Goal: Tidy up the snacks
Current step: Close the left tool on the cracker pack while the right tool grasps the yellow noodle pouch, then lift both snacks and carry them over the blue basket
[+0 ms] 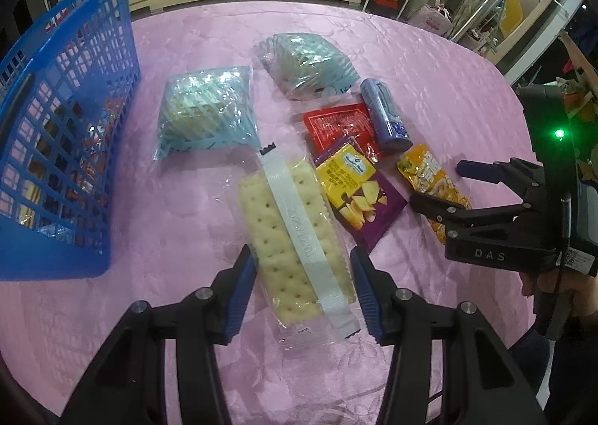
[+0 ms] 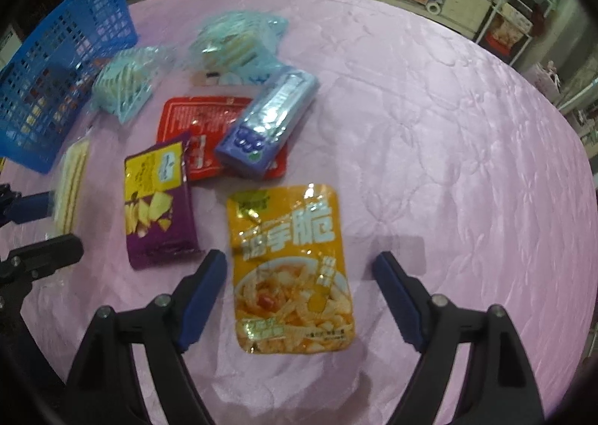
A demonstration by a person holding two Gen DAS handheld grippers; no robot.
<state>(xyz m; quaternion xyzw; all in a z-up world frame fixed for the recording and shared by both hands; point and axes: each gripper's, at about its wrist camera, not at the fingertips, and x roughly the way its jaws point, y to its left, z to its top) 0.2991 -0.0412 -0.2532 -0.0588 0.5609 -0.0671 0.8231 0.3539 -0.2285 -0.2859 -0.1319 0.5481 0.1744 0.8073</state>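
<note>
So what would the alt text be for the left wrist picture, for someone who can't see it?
The left gripper is shut on a clear-wrapped cracker pack above a pink tablecloth. A blue basket stands to the left; more snack packets lie beyond, and the right gripper reaches in from the right.

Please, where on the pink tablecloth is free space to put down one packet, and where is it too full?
Free: the wide right part of the pink tablecloth, beyond the orange packet and blue tube; also the far edge behind the pale blue bags. Crowded: from the blue basket to the purple packet.
</note>
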